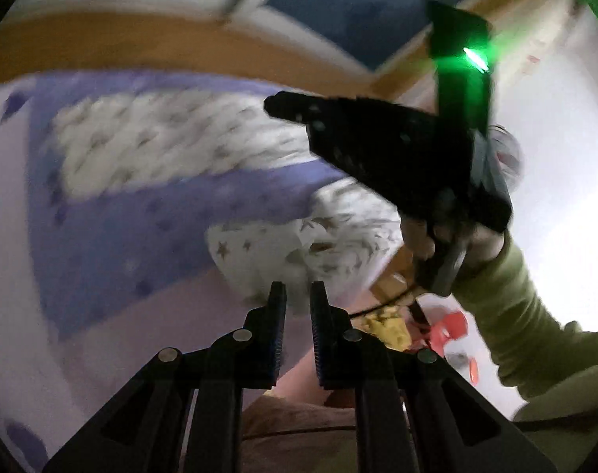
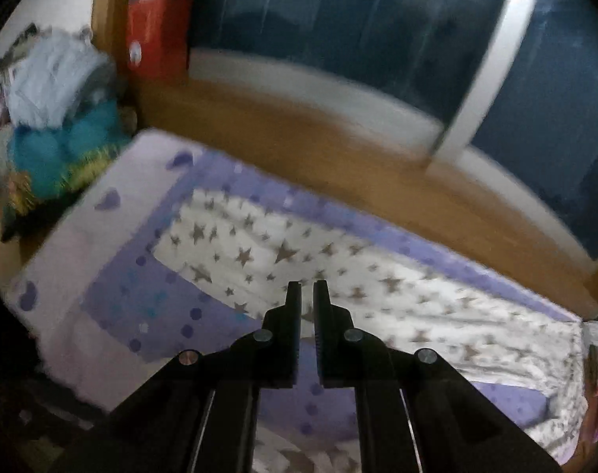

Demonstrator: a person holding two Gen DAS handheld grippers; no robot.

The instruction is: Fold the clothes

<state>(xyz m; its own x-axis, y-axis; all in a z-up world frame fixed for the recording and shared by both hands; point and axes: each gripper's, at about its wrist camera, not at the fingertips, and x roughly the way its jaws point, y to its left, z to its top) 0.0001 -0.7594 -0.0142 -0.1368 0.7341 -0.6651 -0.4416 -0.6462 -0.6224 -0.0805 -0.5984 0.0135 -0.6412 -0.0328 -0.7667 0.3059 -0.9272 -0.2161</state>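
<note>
A white cloth with grey stars point(image 2: 259, 252) lies spread over the purple dotted bed sheet point(image 2: 121, 295). In the left wrist view one bunched end of this cloth point(image 1: 259, 244) rises to my left gripper point(image 1: 298, 289), whose nearly closed jaws pinch it. My right gripper point(image 2: 307, 287) hovers above the spread cloth with its jaws shut, and I see nothing caught in them. It also shows as the right gripper point(image 1: 271, 103) in the left wrist view, held by a hand in a green sleeve point(image 1: 516, 315), with no cloth hanging from its tips. Both views are motion-blurred.
A wooden ledge point(image 2: 299, 146) and a dark window point(image 2: 338, 19) run behind the bed. A pile of blue and teal clothes point(image 2: 58, 138) sits at the bed's far left corner, beside a red box point(image 2: 157, 31). Red and yellow items point(image 1: 453, 323) lie on the floor.
</note>
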